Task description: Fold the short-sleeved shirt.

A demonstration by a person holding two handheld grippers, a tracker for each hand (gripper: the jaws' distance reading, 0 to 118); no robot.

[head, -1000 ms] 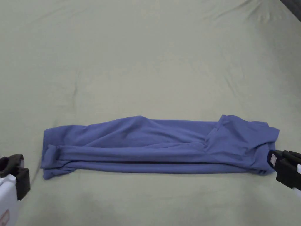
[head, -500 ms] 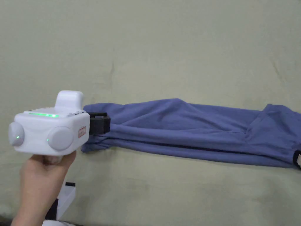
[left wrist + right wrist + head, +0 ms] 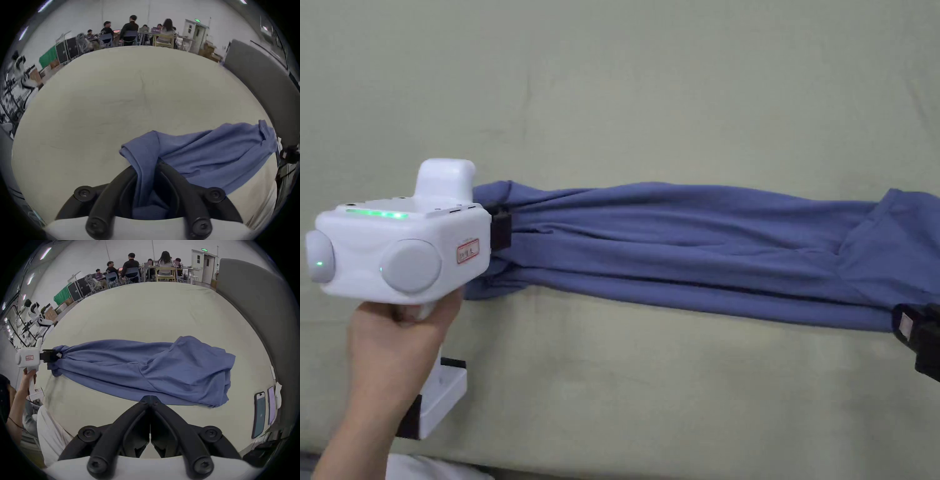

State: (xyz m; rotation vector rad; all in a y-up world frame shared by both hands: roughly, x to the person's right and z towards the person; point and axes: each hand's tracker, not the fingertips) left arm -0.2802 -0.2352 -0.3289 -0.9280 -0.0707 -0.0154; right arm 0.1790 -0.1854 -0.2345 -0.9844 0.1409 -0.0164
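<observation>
One end of the shirt point(image 3: 687, 250), a long band lying across the bed point(image 3: 675, 94), is bunched between the left gripper point(image 3: 146, 168) jaws. Right gripper point(image 3: 150, 400) jaws are pressed together, empty, at the near edge. Lifting one-handed could let the layers slide apart. Bare bed lies behind; the near edge is close.

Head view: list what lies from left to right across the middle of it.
Hand holding the left gripper → blue shirt, stretched across the pale green sheet → right gripper at the right edge.
</observation>
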